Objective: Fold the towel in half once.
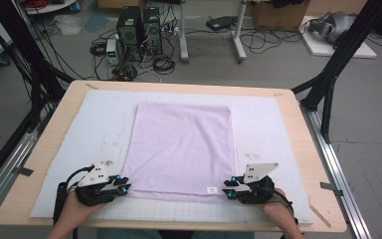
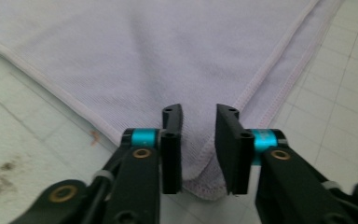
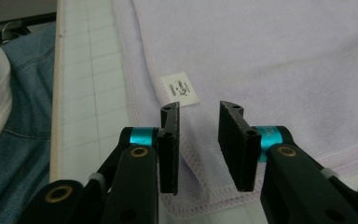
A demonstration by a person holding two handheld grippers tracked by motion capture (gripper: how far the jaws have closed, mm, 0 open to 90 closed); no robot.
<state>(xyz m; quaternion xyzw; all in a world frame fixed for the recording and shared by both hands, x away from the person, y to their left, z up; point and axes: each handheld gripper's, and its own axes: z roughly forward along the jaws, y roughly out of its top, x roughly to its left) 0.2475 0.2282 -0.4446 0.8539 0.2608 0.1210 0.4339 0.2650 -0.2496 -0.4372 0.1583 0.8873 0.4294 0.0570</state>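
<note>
Lilac towel [image 1: 181,147] lies flat on the white gridded mat [image 1: 263,124] covering the table [image 1: 49,144], folded into a rectangle, near edge facing the person. Left tongs [image 1: 124,188] sit at the towel's near left corner, right tongs [image 1: 226,191] at the near right corner, both low over the mat, each in a hand coming in from the bottom edge. In the left gripper view the left tongs [image 2: 199,149] stand apart with the towel corner [image 2: 200,184] between the jaws, pads not pressing it. In the right gripper view the right tongs [image 3: 199,147] also gape, astride the stitched corner hem [image 3: 200,186]; cloth between the jaws, no squeeze. Small white label [image 3: 180,88] sits just beyond the right tongs near the edge. Blue denim [image 3: 23,130] visible past the table edge.
</note>
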